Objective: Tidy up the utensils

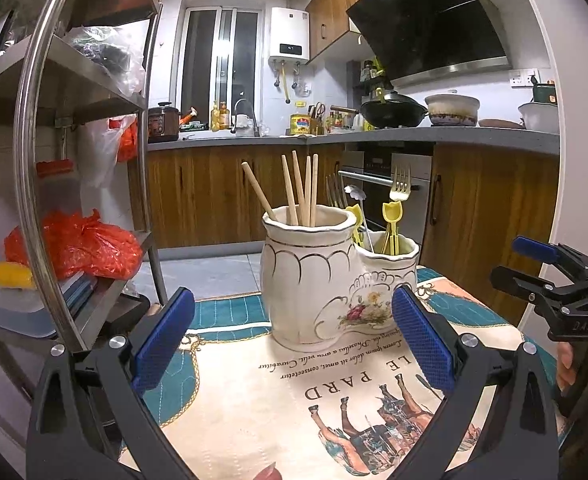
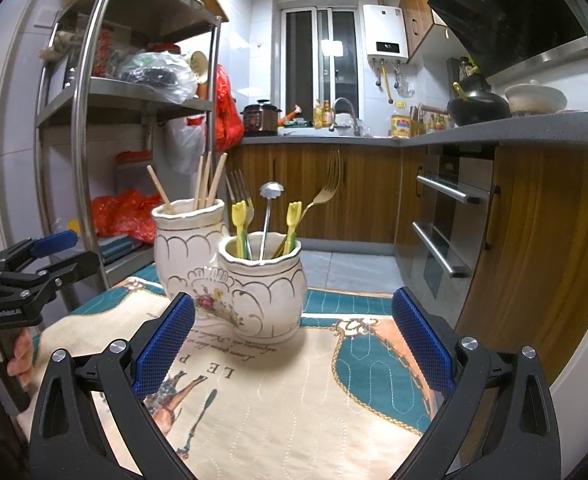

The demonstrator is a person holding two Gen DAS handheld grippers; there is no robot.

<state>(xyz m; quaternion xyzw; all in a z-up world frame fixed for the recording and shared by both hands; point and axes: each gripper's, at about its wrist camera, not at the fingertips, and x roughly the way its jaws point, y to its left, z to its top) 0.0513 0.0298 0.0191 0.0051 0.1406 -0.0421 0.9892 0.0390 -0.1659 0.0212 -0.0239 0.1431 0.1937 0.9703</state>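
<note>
Utensils stand sorted in a white ceramic holder (image 1: 314,280) with two joined compartments, gold trim and a painted flower spray. The taller compartment holds wooden chopsticks (image 1: 300,188), five sticks leaning against its rim. The shorter compartment (image 2: 260,280) holds two yellow plastic forks (image 2: 240,216), gold metal forks (image 2: 326,192) and a thin metal pick with a shell-shaped head (image 2: 271,191). The holder sits near the middle of the surface, on a quilted cloth (image 2: 294,380) printed with teal panels, horses and lettering.

The left claw (image 1: 294,340) hangs low over the cloth just in front of the holder, its blue-padded fingers (image 1: 162,340) spread wide apart and gripping nothing; the holder shows between them without touching either pad. The right claw (image 2: 294,340) is likewise wide apart and empty, pointed at the shorter compartment from the other side. In each view the other claw appears at the frame edge, held by a hand (image 2: 18,356) around its grip.

Beyond the surface, a steel shelf rack (image 2: 82,120) carries red plastic bags (image 2: 126,212) and other clutter. Wooden cabinets (image 2: 334,192), an oven (image 2: 442,224), a grey kitchen counter with a black wok (image 1: 392,112), a wall-mounted water heater (image 1: 289,34) and a window fill the background.
</note>
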